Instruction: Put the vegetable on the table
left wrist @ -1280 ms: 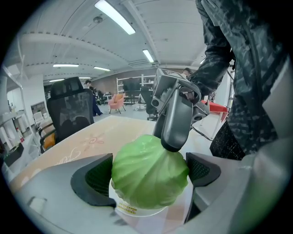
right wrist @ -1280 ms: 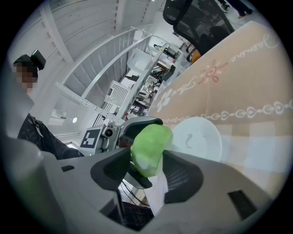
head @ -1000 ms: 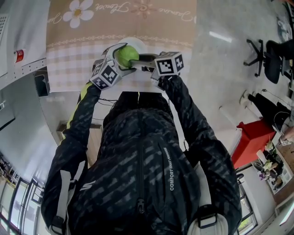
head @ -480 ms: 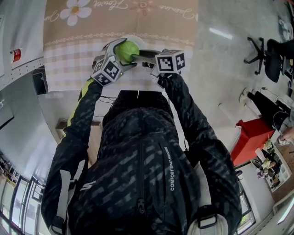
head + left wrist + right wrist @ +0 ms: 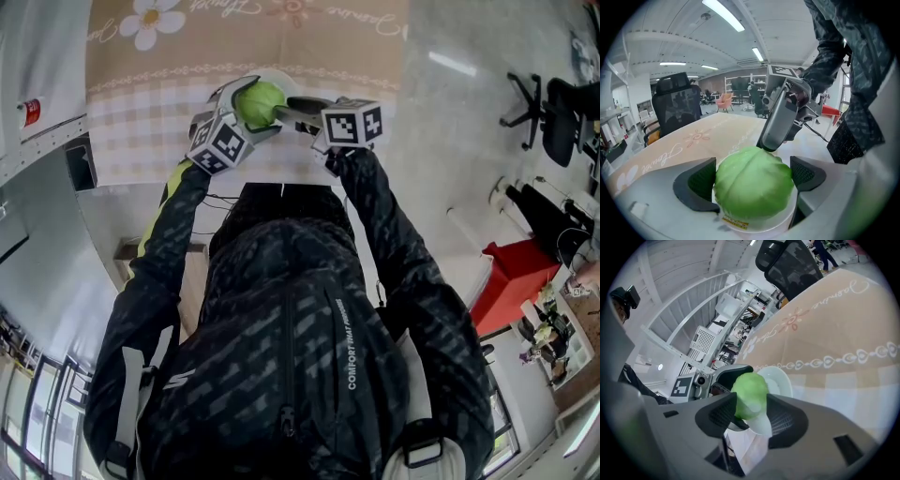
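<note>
A green cabbage (image 5: pixel 259 101) (image 5: pixel 753 182) (image 5: pixel 749 394) sits on top of a white cup (image 5: pixel 754 224), held above the table edge. My left gripper (image 5: pixel 246 101) (image 5: pixel 753 180) is shut on the cup, its dark pads (image 5: pixel 698 180) flanking cup and cabbage. My right gripper (image 5: pixel 279 111) (image 5: pixel 751 414) reaches in from the right. Its jaws are closing, and the pads (image 5: pixel 723 414) meet the sides of the cabbage between them. In the left gripper view a grey finger (image 5: pixel 777 123) of the right gripper touches the back of the cabbage.
The table (image 5: pixel 169 66) wears a beige cloth with flower print and a checked front strip. A white plate (image 5: pixel 777 379) lies on it just beyond the cabbage. Office chairs (image 5: pixel 534 112) stand off to the right on the floor.
Both grippers and the cabbage have shifted slightly farther over the table. The right gripper's jaws have come in around the cabbage.
</note>
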Demonstrator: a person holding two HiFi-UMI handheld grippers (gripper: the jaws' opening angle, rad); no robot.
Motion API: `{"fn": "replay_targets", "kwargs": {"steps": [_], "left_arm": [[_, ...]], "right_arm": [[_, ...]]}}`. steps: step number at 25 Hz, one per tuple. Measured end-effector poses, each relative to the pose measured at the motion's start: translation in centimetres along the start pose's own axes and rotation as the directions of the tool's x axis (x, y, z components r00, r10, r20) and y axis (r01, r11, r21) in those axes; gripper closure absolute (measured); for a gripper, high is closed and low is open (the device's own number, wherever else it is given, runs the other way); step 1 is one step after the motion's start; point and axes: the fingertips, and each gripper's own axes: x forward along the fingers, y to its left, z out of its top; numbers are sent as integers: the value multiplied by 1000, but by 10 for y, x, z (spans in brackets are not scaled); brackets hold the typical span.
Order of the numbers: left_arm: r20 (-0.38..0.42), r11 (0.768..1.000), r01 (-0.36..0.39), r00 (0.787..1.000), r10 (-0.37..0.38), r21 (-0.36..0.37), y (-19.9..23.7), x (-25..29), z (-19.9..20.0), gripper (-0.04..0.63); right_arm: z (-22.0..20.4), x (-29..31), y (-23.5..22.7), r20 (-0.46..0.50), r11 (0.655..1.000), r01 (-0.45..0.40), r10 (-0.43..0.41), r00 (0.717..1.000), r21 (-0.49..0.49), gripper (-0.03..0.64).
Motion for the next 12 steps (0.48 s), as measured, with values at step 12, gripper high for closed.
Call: {"fn": "replay_targets", "kwargs": {"steps": [12], "left_arm": [[17,1000,-6,1000,5,26,1,6,3,112]], "right_arm": [[5,2,-4,22,1000,4,-4,1000,-8,440]]}}
